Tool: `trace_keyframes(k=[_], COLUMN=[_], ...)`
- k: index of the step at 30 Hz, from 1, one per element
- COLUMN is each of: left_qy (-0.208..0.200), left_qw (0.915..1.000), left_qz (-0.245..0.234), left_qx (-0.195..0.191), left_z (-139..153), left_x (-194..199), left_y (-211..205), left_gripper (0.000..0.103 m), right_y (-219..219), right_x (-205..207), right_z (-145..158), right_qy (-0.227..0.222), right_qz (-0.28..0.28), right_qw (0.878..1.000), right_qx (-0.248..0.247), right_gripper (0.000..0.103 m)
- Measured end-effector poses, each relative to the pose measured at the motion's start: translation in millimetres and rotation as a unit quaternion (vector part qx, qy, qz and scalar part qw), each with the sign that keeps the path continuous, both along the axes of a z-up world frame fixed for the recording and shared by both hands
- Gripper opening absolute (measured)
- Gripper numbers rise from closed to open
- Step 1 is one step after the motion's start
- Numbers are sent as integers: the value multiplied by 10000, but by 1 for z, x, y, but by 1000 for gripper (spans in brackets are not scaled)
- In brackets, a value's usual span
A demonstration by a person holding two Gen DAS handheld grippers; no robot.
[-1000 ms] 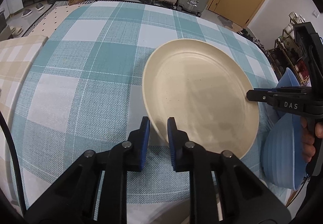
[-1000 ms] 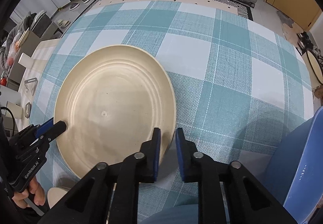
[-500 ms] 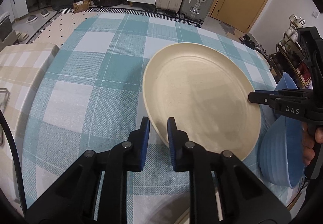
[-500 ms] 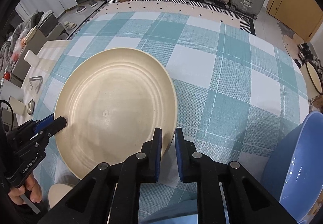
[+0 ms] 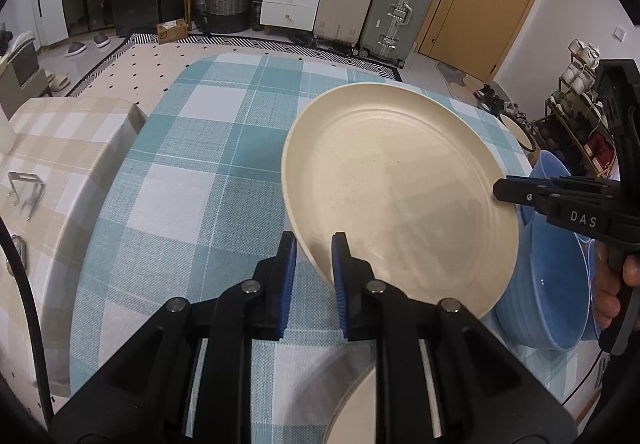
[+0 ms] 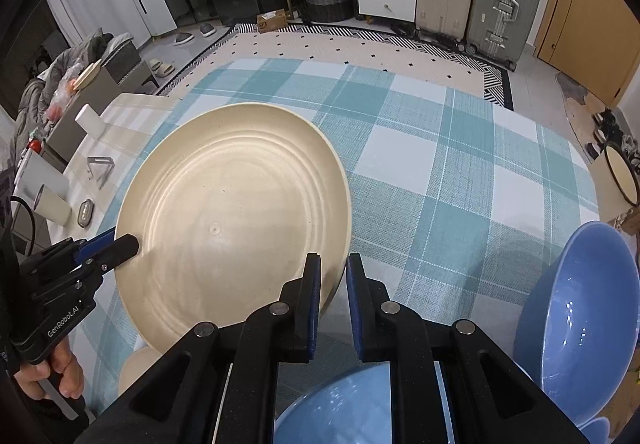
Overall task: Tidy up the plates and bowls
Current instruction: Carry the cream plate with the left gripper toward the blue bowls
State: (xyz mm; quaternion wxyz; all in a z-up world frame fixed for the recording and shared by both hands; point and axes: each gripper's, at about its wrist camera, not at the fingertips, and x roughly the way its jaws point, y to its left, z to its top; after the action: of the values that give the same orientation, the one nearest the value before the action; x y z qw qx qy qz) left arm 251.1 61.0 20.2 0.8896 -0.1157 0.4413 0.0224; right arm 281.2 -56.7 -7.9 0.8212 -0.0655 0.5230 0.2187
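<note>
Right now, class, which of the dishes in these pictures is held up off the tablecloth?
The large cream plate: the left gripper and right gripper clamp opposite rims. The blue bowls and another cream dish sit below, ungripped.

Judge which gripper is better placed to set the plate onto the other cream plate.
Probably left. Both grippers, left and right, clamp the plate by its rim. The second cream plate lies just under the left gripper; the right one hangs over the blue bowls.
</note>
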Motion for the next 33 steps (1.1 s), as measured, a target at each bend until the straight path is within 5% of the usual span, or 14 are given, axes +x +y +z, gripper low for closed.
trace_keyframes(k=[33], left_qy=[-399], left_qw=[9988], left_qz=[-26], left_qx=[265], left_z=[51], left_x=[-102], left_y=[-24], left_gripper=[15], right_y=[-21], right_x=[-103], right_z=[47], right_qy=[-679], right_qz=[316], right_qw=[9963], right_qx=[412], right_gripper=[14])
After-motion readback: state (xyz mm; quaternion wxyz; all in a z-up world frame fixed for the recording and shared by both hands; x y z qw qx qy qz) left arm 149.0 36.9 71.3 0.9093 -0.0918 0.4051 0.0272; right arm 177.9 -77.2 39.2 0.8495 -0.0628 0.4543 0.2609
